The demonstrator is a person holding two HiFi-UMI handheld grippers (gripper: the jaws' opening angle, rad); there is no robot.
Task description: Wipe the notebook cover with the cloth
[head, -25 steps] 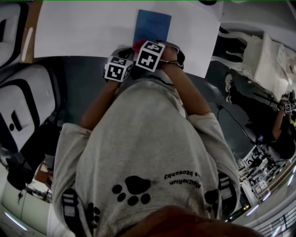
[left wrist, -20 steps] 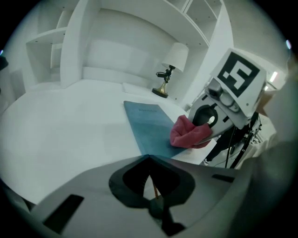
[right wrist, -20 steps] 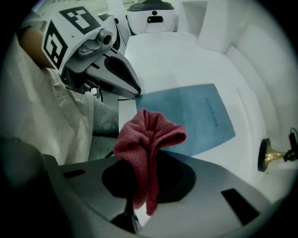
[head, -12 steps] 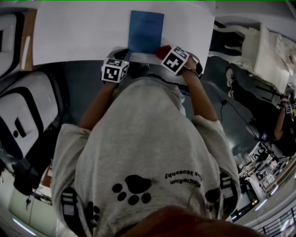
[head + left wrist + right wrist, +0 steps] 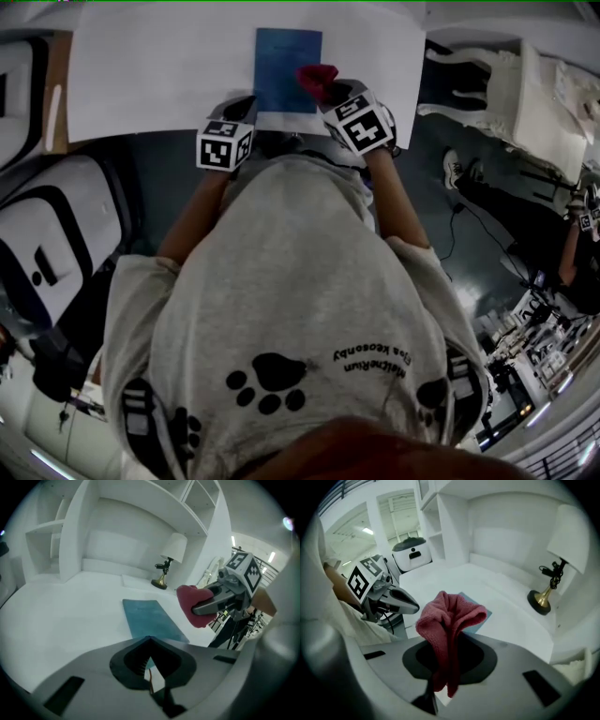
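Notebook, blue cover up, lies flat at the near edge of the white table, directly in front of the person; the right gripper, jaws pinching a bunched red cloth, has swung within the last second from the cover's near-left corner, across the near edge, to its right side, and now sits a little farther in; the cloth overlaps the right margin, though the left gripper view suggests it may ride just above the cover rather than on it; the left gripper, jaws pressed together and empty, stays at the notebook's near-left corner; by this reading, wiping is under way, with the far part of the cover yet to be covered.
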